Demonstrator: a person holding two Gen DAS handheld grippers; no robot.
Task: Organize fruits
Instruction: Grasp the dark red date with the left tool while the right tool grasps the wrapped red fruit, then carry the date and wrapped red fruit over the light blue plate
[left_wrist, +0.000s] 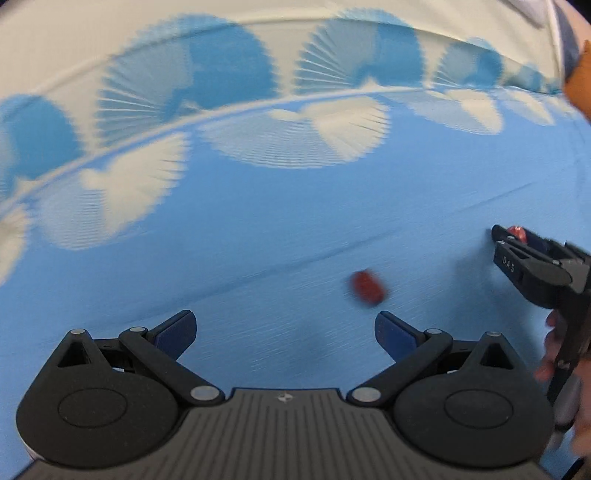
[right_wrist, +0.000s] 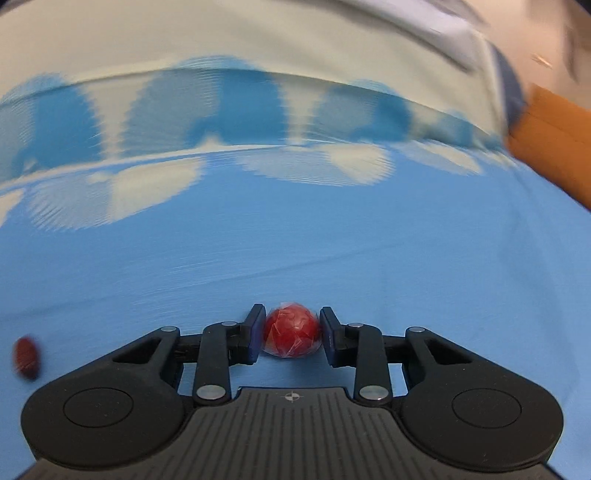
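Blue cloth with pale fan-shaped prints along its far edge covers the bench. Right tool: both pads pressed against a round red fruit in crinkled clear wrap, fruit resting on the cloth between them; clenched on it. Left tool: jaws spread wide, nothing between them, hanging above bare cloth. Second red fruit, darker and oblong, blurred, lies on the cloth just ahead of the left tool's right finger, apart from both tools. Left view shows the right tool at its right edge with a hand behind it. Orange object at far right, blurred; cannot identify.
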